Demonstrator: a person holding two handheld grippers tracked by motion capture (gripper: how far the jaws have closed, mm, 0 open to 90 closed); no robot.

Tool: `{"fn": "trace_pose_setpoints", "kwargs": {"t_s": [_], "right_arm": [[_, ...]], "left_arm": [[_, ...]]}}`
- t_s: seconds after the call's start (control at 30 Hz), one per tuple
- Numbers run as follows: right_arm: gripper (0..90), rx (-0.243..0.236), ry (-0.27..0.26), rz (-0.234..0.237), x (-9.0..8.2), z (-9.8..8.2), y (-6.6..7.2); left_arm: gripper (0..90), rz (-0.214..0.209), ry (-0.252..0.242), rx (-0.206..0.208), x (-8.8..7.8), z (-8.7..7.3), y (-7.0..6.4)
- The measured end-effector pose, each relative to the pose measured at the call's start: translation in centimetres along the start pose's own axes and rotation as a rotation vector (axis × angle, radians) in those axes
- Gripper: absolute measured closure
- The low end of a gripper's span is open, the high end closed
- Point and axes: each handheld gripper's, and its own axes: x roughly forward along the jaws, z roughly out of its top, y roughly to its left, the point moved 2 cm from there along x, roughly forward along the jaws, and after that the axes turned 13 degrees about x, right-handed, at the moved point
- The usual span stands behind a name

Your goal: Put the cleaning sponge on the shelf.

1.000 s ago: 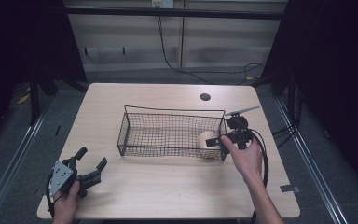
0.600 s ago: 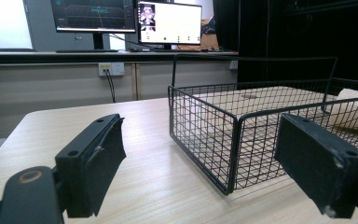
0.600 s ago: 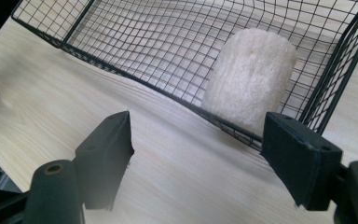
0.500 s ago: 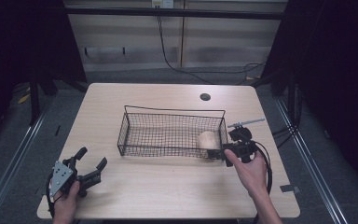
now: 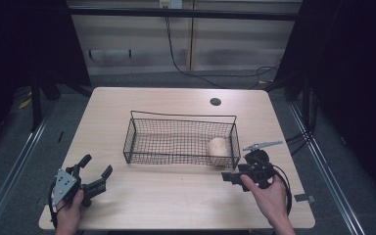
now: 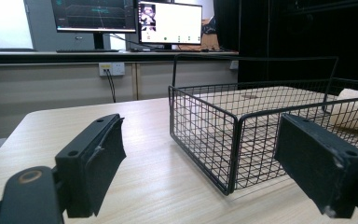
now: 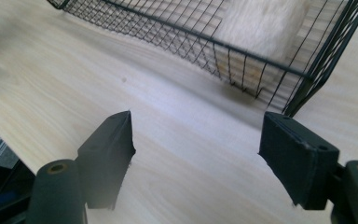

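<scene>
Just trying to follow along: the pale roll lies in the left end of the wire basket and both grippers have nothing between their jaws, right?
Not quite. The pale roll lies in the right end of the wire basket, near the right gripper, as the high view shows. The rest holds: the left gripper and the right one both have nothing between their jaws.

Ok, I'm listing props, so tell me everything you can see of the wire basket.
The wire basket is a black, rectangular, open-topped metal mesh tray with a thicker rim and a raised bar handle at each short end. It stands upright mid-table, and a pale cylindrical roll lies inside at its right end. Neither claw touches it.
</scene>
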Motion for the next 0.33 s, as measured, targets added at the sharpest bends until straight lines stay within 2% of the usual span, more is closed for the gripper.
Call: {"fn": "trace_pose_setpoints", "kwargs": {"t_s": [0.17, 0.33], "right_arm": [[26.5, 0.006, -0.002, 0.006, 0.8, -1.4, -0.6], [29.7, 0.016, 0.025, -0.002, 1.9, -2.4, -1.3]], "left_arm": [[15.5, -0.002, 0.002, 0.007, 0.0, 0.0, 0.0], [15.5, 0.001, 0.0, 0.0, 0.0, 0.0, 0.0]]}}
